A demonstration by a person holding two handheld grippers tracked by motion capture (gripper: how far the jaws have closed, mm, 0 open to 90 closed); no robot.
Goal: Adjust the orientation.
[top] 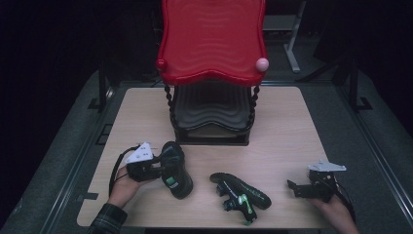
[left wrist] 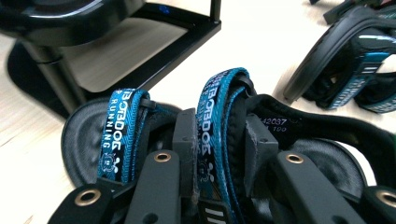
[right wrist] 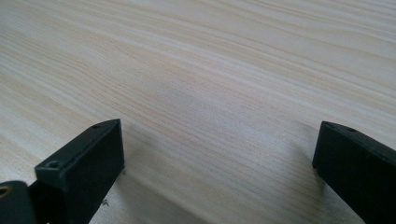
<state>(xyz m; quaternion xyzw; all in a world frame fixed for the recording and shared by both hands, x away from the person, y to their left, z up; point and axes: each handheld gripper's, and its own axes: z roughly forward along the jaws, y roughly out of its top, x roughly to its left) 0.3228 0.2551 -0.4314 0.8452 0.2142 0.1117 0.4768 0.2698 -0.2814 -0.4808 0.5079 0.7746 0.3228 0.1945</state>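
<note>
Left hand [top: 124,185] low at the table's near-left edge, forearm angled inward. Left gripper [top: 158,168] pointing right, jaws clamped on the blue strap [left wrist: 219,135] of a black sandal [top: 175,168] before the red rack [top: 212,44]. Second sandal [top: 239,191] lies centre-front. Right gripper [top: 297,189] rests near-right, jaws wide apart, holding nothing, over bare table [right wrist: 210,70].

— What sort of place was this?
— A dim lab-like recording room: a pale wooden table [top: 287,126] stood on grey floor [top: 73,146], with metal stand legs [top: 292,48] behind that table in darkness.
</note>
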